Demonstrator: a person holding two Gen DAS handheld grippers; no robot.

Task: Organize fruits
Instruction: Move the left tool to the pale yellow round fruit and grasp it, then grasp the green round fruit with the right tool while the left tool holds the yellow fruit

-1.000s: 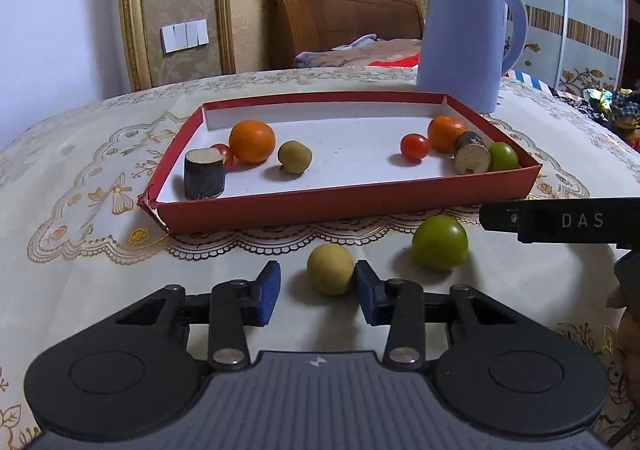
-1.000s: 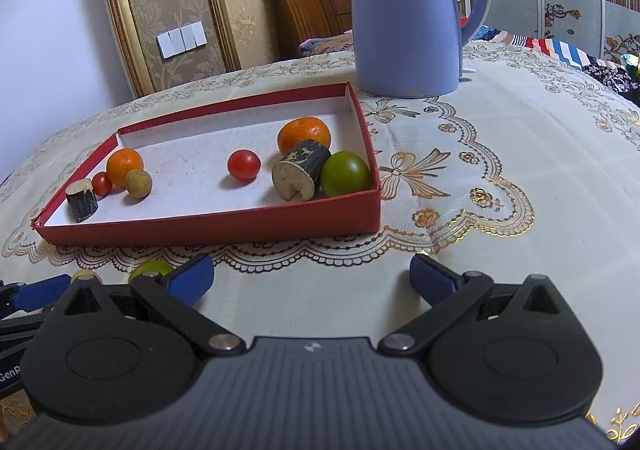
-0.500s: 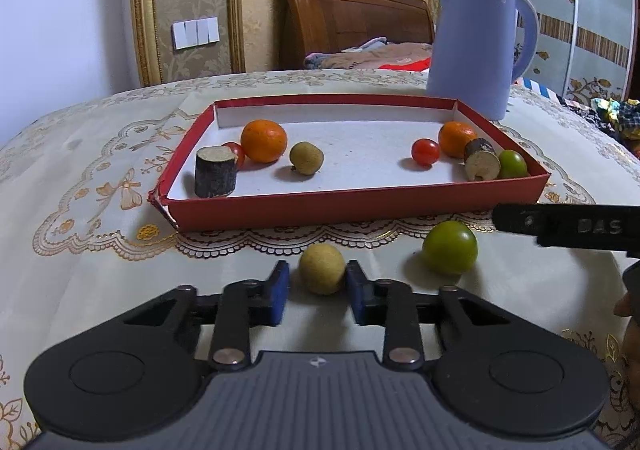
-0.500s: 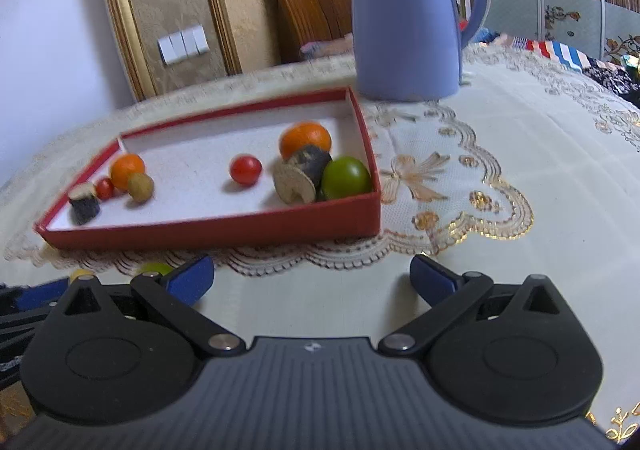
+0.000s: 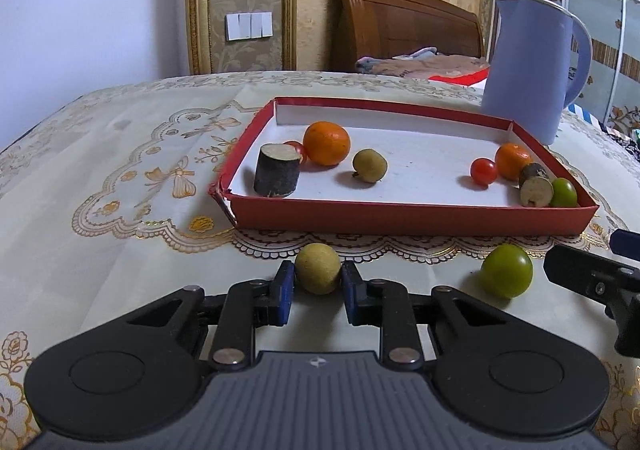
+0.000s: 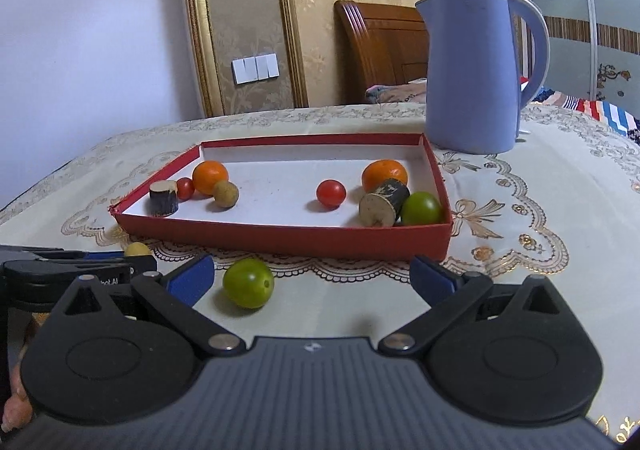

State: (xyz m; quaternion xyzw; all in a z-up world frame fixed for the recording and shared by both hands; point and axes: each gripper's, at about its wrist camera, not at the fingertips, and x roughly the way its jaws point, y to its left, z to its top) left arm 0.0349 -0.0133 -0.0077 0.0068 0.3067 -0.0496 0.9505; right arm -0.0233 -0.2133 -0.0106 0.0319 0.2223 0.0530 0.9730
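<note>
Left wrist view: your table wears a cream tablecloth (image 5: 120, 178) with gold embroidery, in a bedroom with a wooden headboard (image 5: 400, 22) behind. Your left gripper (image 5: 318, 282) angles down, blue pads pressed on a round, matte tan fruit (image 5: 318, 268) just before the red cardboard tray (image 5: 400, 216), which holds oranges, tomatoes and bark-covered wood pieces. Your right gripper (image 6: 312, 278) is spread wide, holding nothing, a smooth green fruit (image 6: 248, 283) lying between its fingers. A lavender kettle (image 6: 472, 70) stands beyond.
</note>
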